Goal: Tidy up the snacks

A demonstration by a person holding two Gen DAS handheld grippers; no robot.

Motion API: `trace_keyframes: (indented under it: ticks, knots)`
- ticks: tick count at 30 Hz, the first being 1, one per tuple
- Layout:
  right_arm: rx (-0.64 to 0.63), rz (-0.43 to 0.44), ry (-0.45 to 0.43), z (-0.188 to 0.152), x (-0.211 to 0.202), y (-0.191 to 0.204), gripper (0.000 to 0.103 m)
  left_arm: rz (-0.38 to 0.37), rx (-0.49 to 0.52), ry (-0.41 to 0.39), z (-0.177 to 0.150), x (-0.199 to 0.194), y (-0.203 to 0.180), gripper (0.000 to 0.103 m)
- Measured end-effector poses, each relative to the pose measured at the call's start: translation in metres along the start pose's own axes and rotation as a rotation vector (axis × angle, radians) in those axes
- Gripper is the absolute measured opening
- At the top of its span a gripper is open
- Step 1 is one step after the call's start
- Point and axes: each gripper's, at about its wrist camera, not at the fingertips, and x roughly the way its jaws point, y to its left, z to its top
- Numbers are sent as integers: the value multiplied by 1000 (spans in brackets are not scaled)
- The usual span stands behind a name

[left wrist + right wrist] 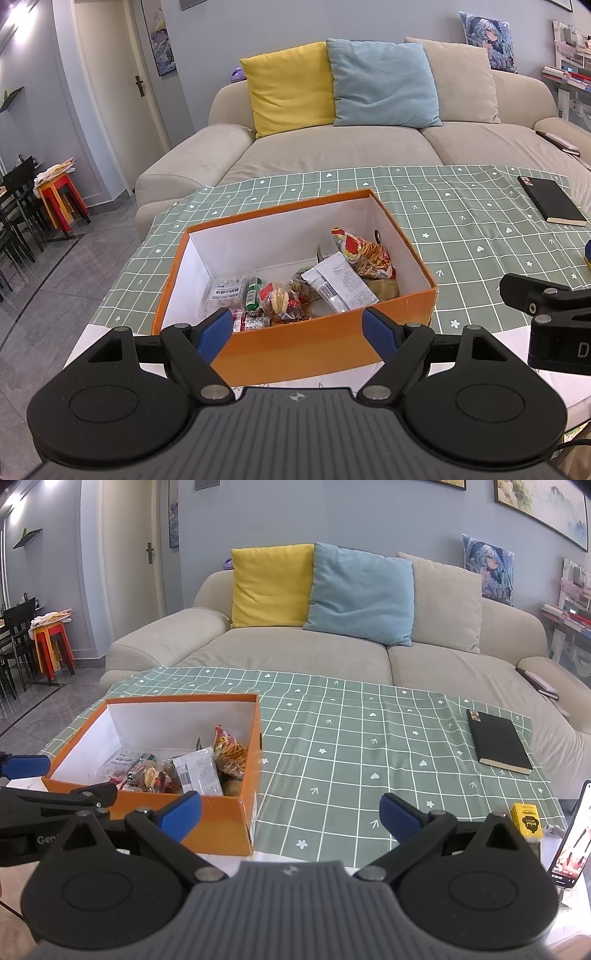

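Nearest, the left gripper [297,330] hovers just before the orange box [295,347], jaws apart and empty. Right of the box, the right gripper [290,814] also gapes empty. Inside the box lie snack packets [317,282]. Beyond the box on the green checked tablecloth [332,738] rests a black notebook [498,740].

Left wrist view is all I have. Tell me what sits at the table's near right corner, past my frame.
Observer: A small yellow box stands there on the green checked cloth.
Operator: Report anything beside it.
Observer: A phone leans upright at the right edge, screen lit.
Operator: Give me the right gripper's state.
Observer: The right gripper is open and empty, right of the orange box.
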Motion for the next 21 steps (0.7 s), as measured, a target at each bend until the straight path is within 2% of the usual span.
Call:
trace_keyframes:
  ticks: [21]
  knots:
    - [1,0,2,0,0,0,99,3,6,-28,2,-2,2,94]
